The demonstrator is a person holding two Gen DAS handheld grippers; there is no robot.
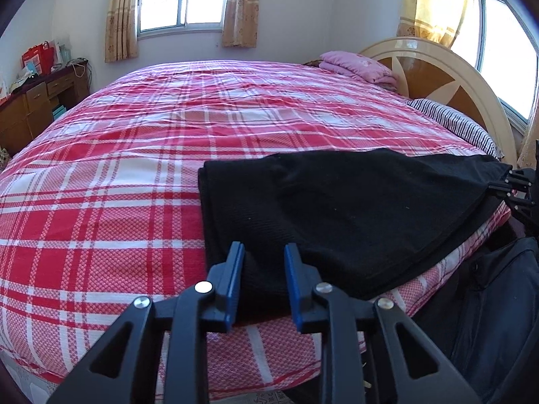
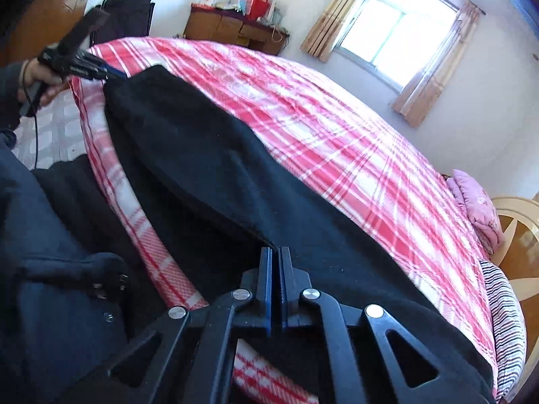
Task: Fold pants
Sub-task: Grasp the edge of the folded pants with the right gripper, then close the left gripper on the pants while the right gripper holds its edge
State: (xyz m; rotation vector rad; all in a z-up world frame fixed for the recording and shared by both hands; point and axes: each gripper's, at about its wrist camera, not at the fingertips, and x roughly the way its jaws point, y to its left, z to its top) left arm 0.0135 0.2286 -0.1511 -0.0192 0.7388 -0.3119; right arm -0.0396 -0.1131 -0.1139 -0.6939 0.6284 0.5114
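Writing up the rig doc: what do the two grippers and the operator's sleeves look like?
Both the left gripper and right gripper are black plastic linkages with triangular cutouts, silver pivot pins and blue-padded fingers. A black cable hangs below the left hand. Sleeve: dark navy.

No legible txt, tool print prob blurred

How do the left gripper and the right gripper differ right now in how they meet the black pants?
The left gripper has its jaws apart, straddling the near edge of the black pants without pinching; the right gripper has its jaws closed on the cloth. The left end lies on the plaid bedspread; the right end is pulled taut. Both have blue-padded black jaws.
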